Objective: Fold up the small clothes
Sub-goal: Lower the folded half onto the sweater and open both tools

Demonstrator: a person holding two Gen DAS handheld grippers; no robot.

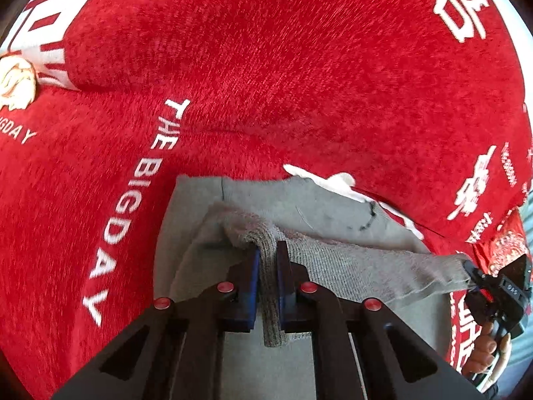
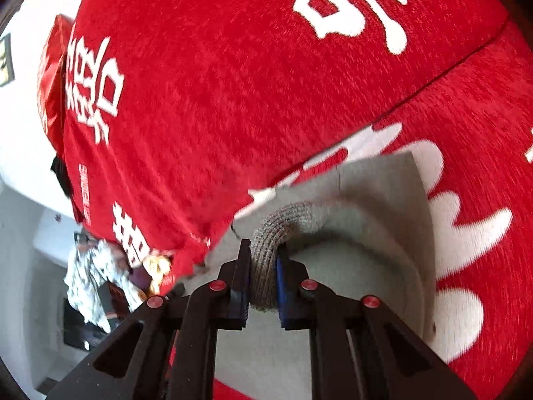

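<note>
A small grey knit garment (image 1: 319,206) lies on a red plush blanket (image 1: 266,66). My left gripper (image 1: 267,250) is shut on a bunched fold of its edge and holds it lifted over the flat part. My right gripper (image 2: 263,250) is shut on the other end of the same grey garment (image 2: 376,206), a rolled ribbed edge between its blue pads. In the left wrist view the right gripper (image 1: 473,271) shows at the right edge, holding the stretched grey edge, with a hand behind it.
The red blanket (image 2: 233,100) carries white characters and "THE BIG DAY" lettering (image 1: 133,193). A cream round ornament (image 1: 15,81) lies at far left. The blanket's edge drops at the left of the right wrist view, with floor clutter (image 2: 96,283) below.
</note>
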